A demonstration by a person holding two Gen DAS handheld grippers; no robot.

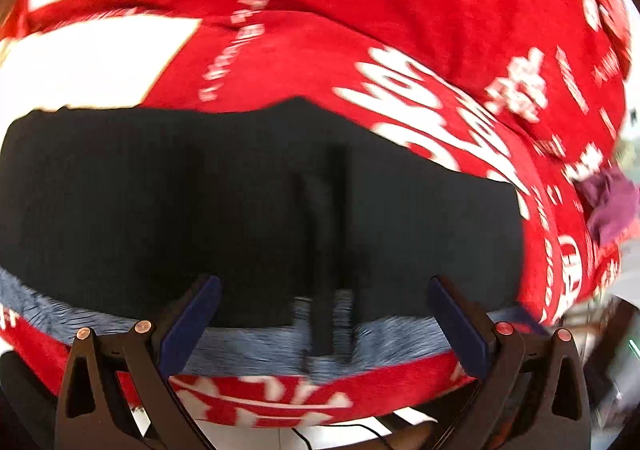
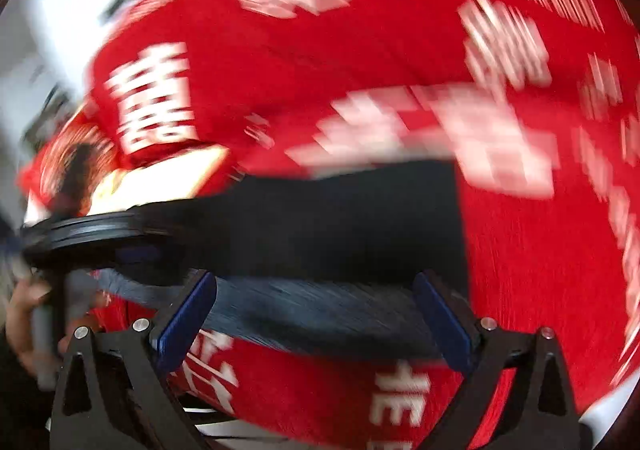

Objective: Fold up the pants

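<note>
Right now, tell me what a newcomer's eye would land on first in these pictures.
The red cloth with white lettering fills both views. On it lies the dark folded pants, with a blue-grey edge nearest the cameras. Both the left gripper and right gripper stand open before that edge, gripping nothing.

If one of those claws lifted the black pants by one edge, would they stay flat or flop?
The black pants would probably flop: they lie limp in soft layers on the red cloth. They look like ribbed knit, so probably light and not slippery.
</note>
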